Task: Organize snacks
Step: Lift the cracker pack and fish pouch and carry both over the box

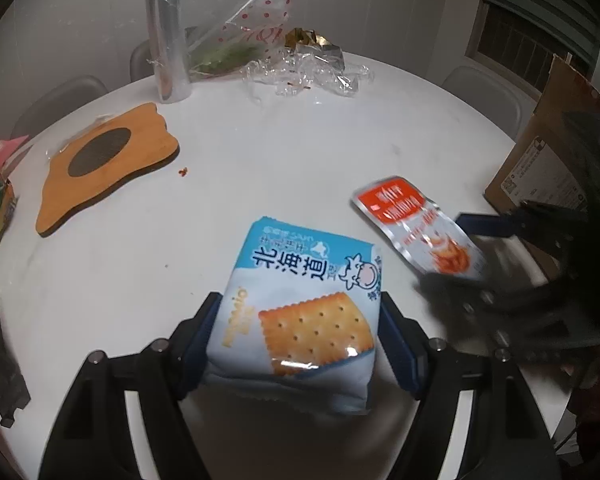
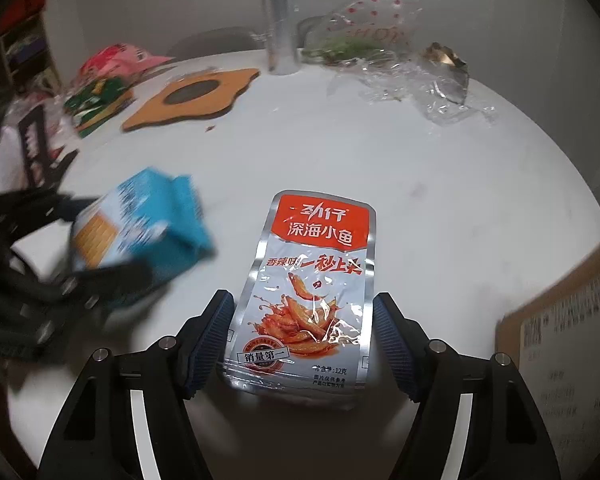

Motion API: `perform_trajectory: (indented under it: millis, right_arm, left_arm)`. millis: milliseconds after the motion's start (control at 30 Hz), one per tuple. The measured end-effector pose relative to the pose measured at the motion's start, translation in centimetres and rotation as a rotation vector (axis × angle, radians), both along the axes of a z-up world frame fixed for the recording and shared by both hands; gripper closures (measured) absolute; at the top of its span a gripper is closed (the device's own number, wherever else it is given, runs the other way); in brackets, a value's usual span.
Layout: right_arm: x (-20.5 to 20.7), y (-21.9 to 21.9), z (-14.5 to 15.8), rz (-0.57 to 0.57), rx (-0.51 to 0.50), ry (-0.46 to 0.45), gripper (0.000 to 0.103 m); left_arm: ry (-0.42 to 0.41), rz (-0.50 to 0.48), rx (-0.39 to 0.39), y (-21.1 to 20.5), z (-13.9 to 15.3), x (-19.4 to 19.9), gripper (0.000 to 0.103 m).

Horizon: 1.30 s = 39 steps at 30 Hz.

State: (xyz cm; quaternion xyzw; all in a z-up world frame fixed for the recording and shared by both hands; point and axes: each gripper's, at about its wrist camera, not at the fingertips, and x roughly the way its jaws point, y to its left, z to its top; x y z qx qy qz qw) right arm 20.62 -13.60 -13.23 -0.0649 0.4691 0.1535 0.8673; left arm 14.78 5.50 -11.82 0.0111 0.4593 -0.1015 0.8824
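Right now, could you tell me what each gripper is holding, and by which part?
Left gripper: blue cracker packet, pinched across its side edges at the lower half. Right gripper: silver-and-orange fish snack pouch, across its lower side edges.

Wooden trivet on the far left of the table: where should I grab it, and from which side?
Take the wooden trivet by a thin outer edge, probably the near lobe. It lies flat on the white table, so come in low from the side with one finger under the rim. Both grippers are full; free one first.
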Motion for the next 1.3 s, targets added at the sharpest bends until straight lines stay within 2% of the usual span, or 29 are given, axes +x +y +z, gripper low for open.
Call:
perform_trajectory:
  millis: [133, 400, 467, 667, 733, 800, 867, 933, 1100, 1233, 1300]
  right_arm:
    - [-0.7, 0.0, -0.1, -0.005, -0.018, -0.004, 0.032]
    - [-0.1, 0.7, -0.3, -0.022, -0.035, -0.028, 0.030]
    - [-0.1, 0.8, -0.3, -0.020, -0.034, -0.041, 0.036]
    - [-0.7, 1.1, 0.2, -0.015, -0.034, -0.066, 0.042]
    - [-0.9, 1.0, 0.9, -0.014, -0.004, -0.065, 0.054]
    - [-1.0, 1.2, 0.9, -0.003, -0.001, -0.052, 0.054]
    - [-1.2, 1.5, 0.7, 0.011, 0.007, -0.043, 0.053]
    - [-1.2, 1.7, 0.6, 0.017, 0.002, -0.036, 0.043]
    - [-1.4, 2.4, 0.1, 0.045, -0.013, -0.014, 0.037]
    - [-1.8, 3.0, -0.2, 0.063, -0.032, -0.023, 0.027]
    - [-2.1, 3.1, -0.2, 0.070, -0.032, -0.029, 0.026]
  left_arm:
    - [-0.009, -0.003, 0.010, 0.0, 0.0, -0.1, 0.036]
    - [-0.017, -0.009, -0.004, 0.2, 0.1, -0.7, 0.037]
    - [-0.019, -0.003, -0.007, 0.3, 0.1, -0.8, 0.037]
    - [-0.038, 0.015, -0.022, 0.8, 0.9, -1.5, 0.038]
    - [-0.054, 0.025, -0.023, 1.2, 1.4, -1.9, 0.038]
    - [-0.071, 0.036, -0.028, 1.4, 2.1, -2.6, 0.038]
    - [-0.077, 0.040, -0.029, 1.5, 2.3, -3.1, 0.038]
    - [-0.078, 0.046, -0.032, 1.8, 2.3, -3.5, 0.038]
    - [-0.076, 0.057, -0.039, 2.4, 2.1, -4.1, 0.038]
    - [-0.075, 0.064, -0.045, 2.6, 2.1, -4.0, 0.038]
    - [-0.073, 0.065, -0.046, 2.6, 2.0, -4.0, 0.038]
